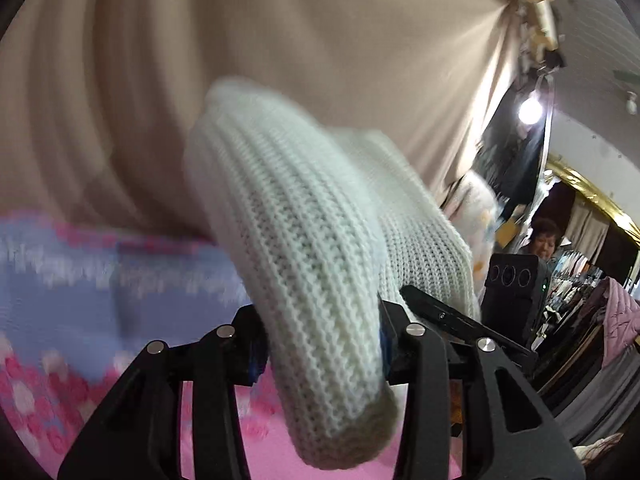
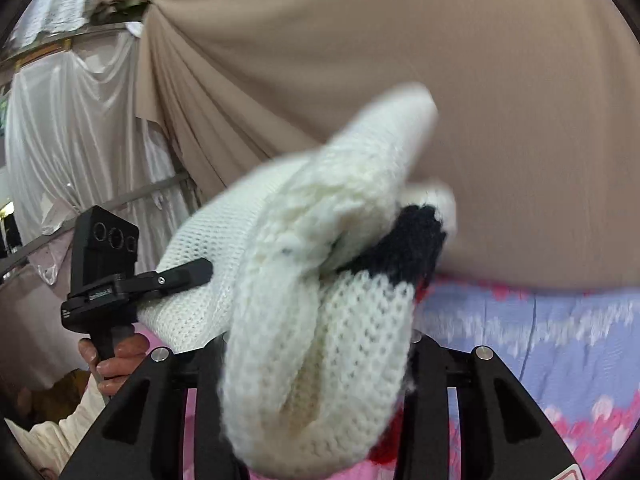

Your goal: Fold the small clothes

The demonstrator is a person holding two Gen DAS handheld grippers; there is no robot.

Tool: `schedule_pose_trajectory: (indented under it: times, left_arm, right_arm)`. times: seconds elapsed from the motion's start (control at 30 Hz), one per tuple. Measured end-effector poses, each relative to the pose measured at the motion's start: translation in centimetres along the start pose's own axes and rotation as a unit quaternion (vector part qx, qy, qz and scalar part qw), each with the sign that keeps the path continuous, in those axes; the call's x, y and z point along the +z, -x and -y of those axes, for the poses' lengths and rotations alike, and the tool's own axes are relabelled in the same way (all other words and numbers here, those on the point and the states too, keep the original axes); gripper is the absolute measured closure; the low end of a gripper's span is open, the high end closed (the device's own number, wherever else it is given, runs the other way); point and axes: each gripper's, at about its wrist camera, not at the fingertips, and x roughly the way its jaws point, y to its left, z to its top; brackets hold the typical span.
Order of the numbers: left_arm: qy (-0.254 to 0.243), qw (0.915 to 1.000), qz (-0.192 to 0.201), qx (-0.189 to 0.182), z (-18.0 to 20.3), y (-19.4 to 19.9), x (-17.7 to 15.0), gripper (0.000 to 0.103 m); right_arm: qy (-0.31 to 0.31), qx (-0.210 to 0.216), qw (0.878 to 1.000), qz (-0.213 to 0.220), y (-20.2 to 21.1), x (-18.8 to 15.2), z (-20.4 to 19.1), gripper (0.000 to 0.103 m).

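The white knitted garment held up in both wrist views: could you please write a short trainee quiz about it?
1. True or false: the left gripper is shut on the white knitted garment.
2. What colour is the knit patch beside the right gripper? A red, B black, C green.
3. The garment hangs over a pink and ____ patterned cloth.

Key: 1 true; 2 B; 3 blue.

The knit (image 1: 304,240) hangs between the left gripper (image 1: 320,356) and right gripper (image 2: 316,364), above the bedspread (image 1: 80,288). A curtain (image 1: 200,60) hangs behind.
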Motion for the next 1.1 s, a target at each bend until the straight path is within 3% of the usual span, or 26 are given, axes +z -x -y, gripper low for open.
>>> schedule_pose_trajectory:
  times: [0.07,0.17,0.2,0.23,0.3,0.37,0.43,0.5,0.57,0.67,0.73,0.77,0.8,0.9,1.0,1.1]
  left_arm:
    - [0.038,0.9966,-0.065,0.034,-2.8,-2.6,-4.0,0.063]
    - [0.105,0.9740,-0.173,0.102,-7.3,-6.2,-11.8,0.063]
    - [0.128,0.9671,-0.185,0.118,-8.4,-6.5,-13.6,0.061]
    - [0.144,0.9701,-0.167,0.101,-8.8,-5.6,-14.5,0.062]
    - [0.137,0.9721,-0.148,0.120,-7.9,-3.7,-13.9,0.062]
    - [0.094,0.9775,-0.105,0.157,-5.8,-1.2,-12.0,0.063]
    - [0.049,0.9769,-0.075,0.194,-3.4,-0.1,-10.2,0.061]
    - [0.013,0.9741,-0.061,0.217,-1.3,-0.5,-8.3,0.057]
    - [-0.014,0.9671,-0.061,0.246,-0.2,-2.1,-7.4,0.056]
    - [-0.037,0.9539,-0.100,0.280,-0.3,-6.0,-8.2,0.055]
    - [-0.054,0.9304,-0.127,0.340,-1.9,-8.0,-9.6,0.053]
    - [-0.063,0.9271,-0.127,0.347,-2.6,-8.2,-10.9,0.051]
    - [-0.069,0.9267,-0.119,0.350,-2.7,-8.3,-11.4,0.045]
    - [-0.067,0.9215,-0.110,0.367,-2.0,-7.7,-11.5,0.045]
    - [-0.072,0.9153,-0.100,0.383,-0.8,-6.5,-11.6,0.046]
    - [-0.082,0.9074,-0.096,0.401,0.9,-5.7,-12.6,0.036]
  right_arm:
    - [-0.058,-0.011,0.995,-0.080,-2.9,-5.3,3.2,0.062]
    - [-0.102,-0.053,0.978,-0.172,-5.4,-13.3,6.3,0.060]
    - [-0.117,-0.046,0.978,-0.164,-4.9,-14.3,6.6,0.059]
    - [-0.129,-0.035,0.979,-0.153,-3.7,-14.6,6.8,0.058]
    - [-0.105,-0.065,0.984,-0.126,-0.6,-13.7,6.2,0.058]
    - [-0.072,-0.101,0.988,-0.096,2.4,-12.5,5.3,0.052]
    - [-0.073,-0.119,0.988,-0.068,4.3,-11.2,5.1,0.052]
    - [-0.061,-0.113,0.990,-0.054,4.1,-9.6,4.2,0.062]
    - [-0.029,-0.128,0.990,-0.051,2.4,-8.3,2.8,0.090]
    - [0.022,-0.157,0.983,-0.096,-1.9,-8.7,2.3,0.102]
    - [0.056,-0.250,0.956,-0.143,-5.4,-10.4,3.6,0.103]
    - [0.060,-0.275,0.948,-0.150,-6.4,-11.1,4.3,0.103]
    - [0.049,-0.275,0.949,-0.145,-6.3,-11.2,4.6,0.103]
    - [-0.004,-0.240,0.963,-0.122,-3.8,-10.1,3.8,0.103]
    - [-0.001,-0.229,0.968,-0.107,-1.4,-10.2,1.4,0.103]
    - [-0.002,-0.230,0.968,-0.103,0.2,-11.7,-0.3,0.100]
